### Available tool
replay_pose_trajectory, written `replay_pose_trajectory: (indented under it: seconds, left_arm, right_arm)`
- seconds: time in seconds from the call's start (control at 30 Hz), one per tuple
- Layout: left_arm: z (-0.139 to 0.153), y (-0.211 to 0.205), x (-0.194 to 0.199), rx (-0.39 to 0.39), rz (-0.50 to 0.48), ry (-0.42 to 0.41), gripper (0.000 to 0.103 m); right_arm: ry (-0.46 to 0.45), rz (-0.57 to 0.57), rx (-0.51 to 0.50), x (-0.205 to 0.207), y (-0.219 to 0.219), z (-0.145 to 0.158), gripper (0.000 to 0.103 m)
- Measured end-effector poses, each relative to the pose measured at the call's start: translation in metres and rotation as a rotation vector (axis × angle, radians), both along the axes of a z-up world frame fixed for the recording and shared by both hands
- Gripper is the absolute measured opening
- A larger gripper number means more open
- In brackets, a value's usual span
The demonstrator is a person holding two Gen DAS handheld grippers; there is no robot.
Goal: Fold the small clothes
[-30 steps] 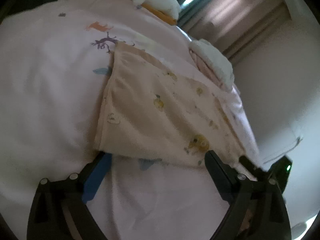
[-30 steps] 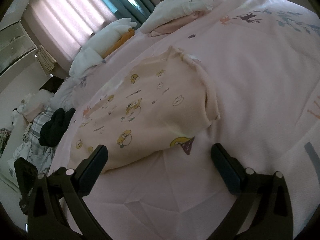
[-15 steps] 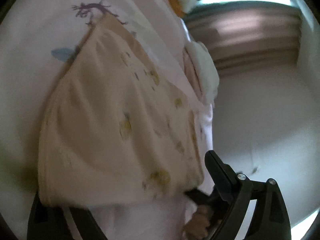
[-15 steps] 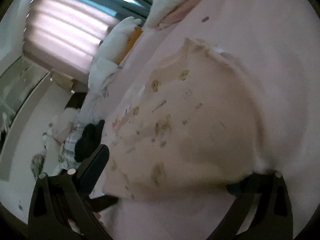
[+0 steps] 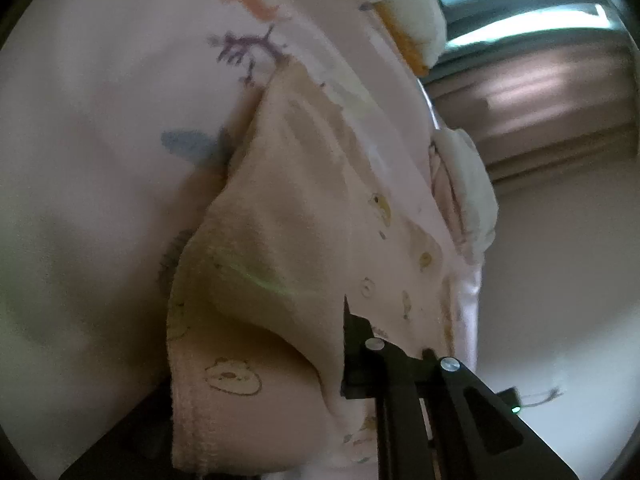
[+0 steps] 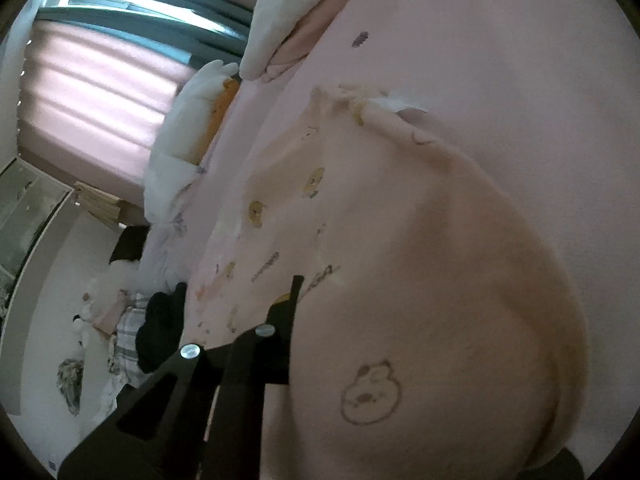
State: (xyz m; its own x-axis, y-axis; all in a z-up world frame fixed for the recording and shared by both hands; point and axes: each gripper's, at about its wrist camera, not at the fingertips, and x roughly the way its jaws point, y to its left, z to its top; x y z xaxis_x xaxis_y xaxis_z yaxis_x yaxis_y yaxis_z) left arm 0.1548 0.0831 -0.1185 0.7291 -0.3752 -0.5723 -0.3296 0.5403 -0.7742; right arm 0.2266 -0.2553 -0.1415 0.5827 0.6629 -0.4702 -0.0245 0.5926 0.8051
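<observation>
The left gripper (image 5: 340, 364) pinches the near hem of the cream printed garment (image 5: 280, 240), lifting it off the pink bedspread (image 5: 100, 120). The right gripper (image 6: 296, 340) clamps the same hem's other corner, cloth draping over both tools.

- Garment (image 5: 280, 248): pale peach-cream, printed with small yellow cartoon animals and brown-outlined faces.
- Bedspread (image 5: 100, 120): light pink, with scattered orange, purple and blue animal motifs.
- Folded clothes pile (image 6: 296, 12): white over pink.
- Second pile (image 6: 200, 120): white with orange.
- Curtains (image 6: 92, 92): pinkish, striped by light, beside teal.
- Gripper fingers (image 5: 356, 352): black.
</observation>
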Motion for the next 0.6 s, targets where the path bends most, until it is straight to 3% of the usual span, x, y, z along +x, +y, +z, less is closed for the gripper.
replay_pose_trajectory:
  seconds: [0.1,0.2,0.37,0.43,0.53,0.6]
  left_arm:
    - [0.006,0.002,-0.005,-0.003,0.004,0.001,0.010]
    - [0.005,0.002,-0.006,-0.001,0.003,0.006,0.007]
    - [0.029,-0.010,-0.026,0.106,-0.017,-0.043,0.004]
    - [0.032,-0.013,-0.031,0.094,-0.025,-0.047,0.004]
    - [0.037,-0.015,-0.045,0.087,-0.038,-0.061,0.004]
    - [0.039,-0.017,-0.061,0.091,-0.055,-0.076,0.004]
  right_arm:
    - [0.001,0.020,0.022,-0.002,-0.001,0.003,0.011]
    - [0.006,0.032,-0.033,-0.006,0.002,0.009,0.011]
    - [0.004,0.059,-0.013,-0.016,-0.003,0.011,0.011]
    - [-0.007,0.063,-0.043,-0.020,-0.003,0.015,0.011]
    - [-0.018,0.082,0.012,-0.031,-0.009,0.021,0.011]
    - [-0.026,0.090,-0.005,-0.041,-0.012,0.025,0.011]
